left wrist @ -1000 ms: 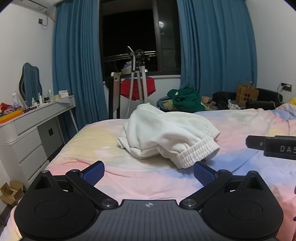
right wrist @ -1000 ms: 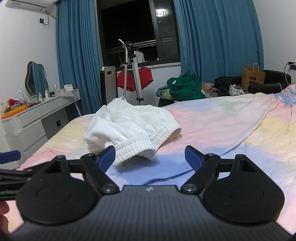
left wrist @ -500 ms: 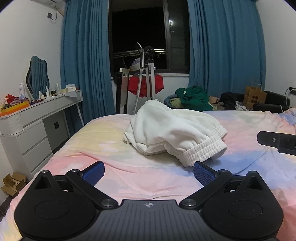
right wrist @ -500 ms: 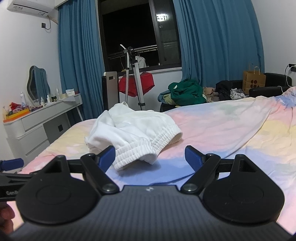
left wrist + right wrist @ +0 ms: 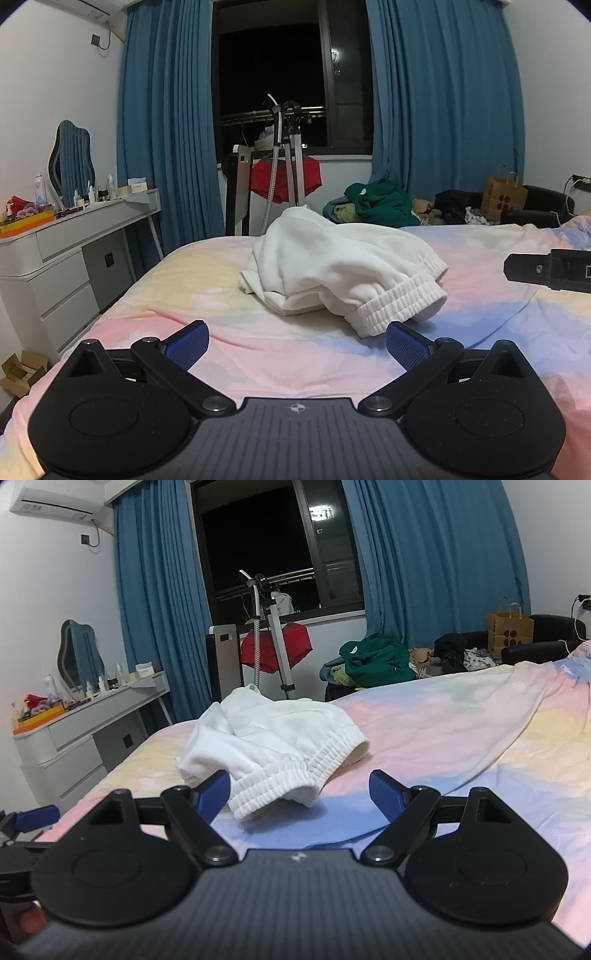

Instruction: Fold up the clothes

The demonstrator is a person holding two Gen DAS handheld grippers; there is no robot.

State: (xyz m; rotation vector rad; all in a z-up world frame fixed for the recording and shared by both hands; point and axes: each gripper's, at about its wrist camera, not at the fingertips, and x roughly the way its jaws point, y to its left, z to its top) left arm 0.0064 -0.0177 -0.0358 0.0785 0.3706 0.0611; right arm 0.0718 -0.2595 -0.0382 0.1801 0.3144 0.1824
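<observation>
A crumpled white garment [image 5: 343, 273] [image 5: 273, 738] with a ribbed elastic hem lies bunched on the pastel bedsheet [image 5: 258, 339] [image 5: 461, 738]. My left gripper [image 5: 297, 345] hovers open just short of the garment's near hem, nothing between its blue pads [image 5: 186, 343]. My right gripper [image 5: 299, 794] is open too, its left pad beside the hem's near edge and its jaws empty. The right gripper's finger [image 5: 546, 269] shows at the right edge of the left wrist view. The left gripper's fingertip [image 5: 35, 818] shows at the left edge of the right wrist view.
A white dresser [image 5: 70, 258] with bottles and a mirror stands left of the bed. Beyond the bed's far edge are a garment steamer stand [image 5: 291, 162] with a red cloth, a pile of clothes [image 5: 380, 203], a paper bag [image 5: 504, 197] and blue curtains.
Both grippers have tilted upward and drawn slightly back, so the white garment sits lower in both views. Both stay open; the garment has not moved.
</observation>
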